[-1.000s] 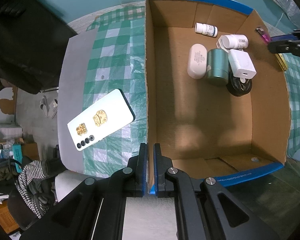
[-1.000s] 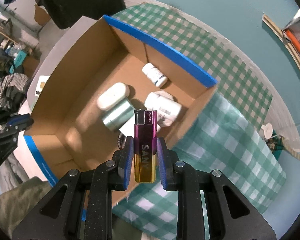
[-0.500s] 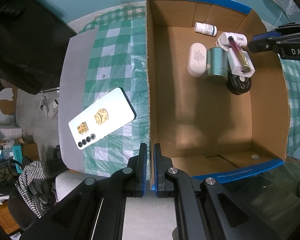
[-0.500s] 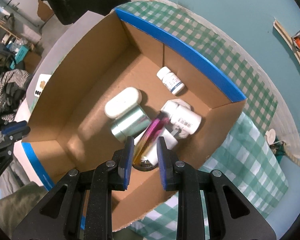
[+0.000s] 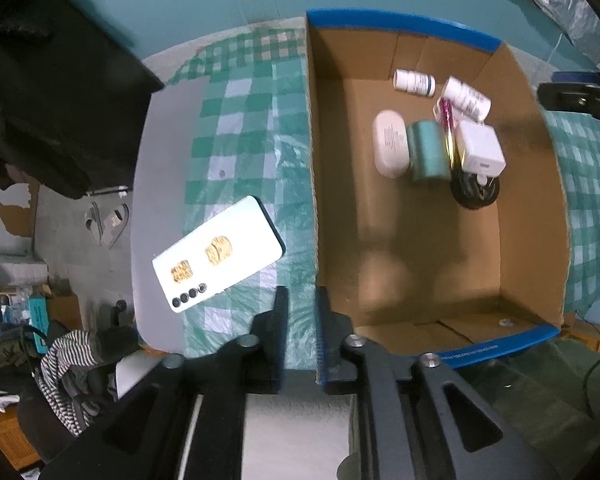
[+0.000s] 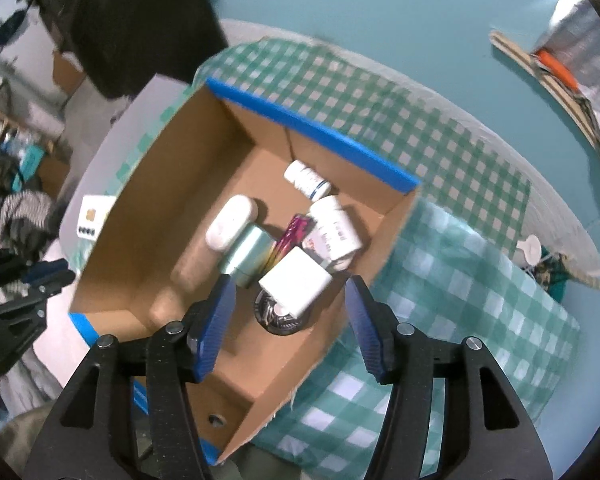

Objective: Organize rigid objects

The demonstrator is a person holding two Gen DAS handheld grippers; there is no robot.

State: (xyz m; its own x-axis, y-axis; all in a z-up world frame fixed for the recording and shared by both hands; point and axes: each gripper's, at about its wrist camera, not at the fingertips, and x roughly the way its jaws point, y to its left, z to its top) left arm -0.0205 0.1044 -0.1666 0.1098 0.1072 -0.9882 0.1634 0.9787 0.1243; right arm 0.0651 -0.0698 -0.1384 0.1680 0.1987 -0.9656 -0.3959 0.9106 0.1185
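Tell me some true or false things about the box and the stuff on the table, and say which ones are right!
1. The phone is inside the box. False: it lies on the checked cloth beside the box.
2. The purple and gold lighter is in the box among the other things. True.
3. The right gripper is squeezing the lighter. False: nothing is between its jaws, and they are opening above the box.
4. Two white bottles lie in the box. True.
5. The white charger sits alone in an empty corner. False: it rests against the other things, partly over a round black thing.
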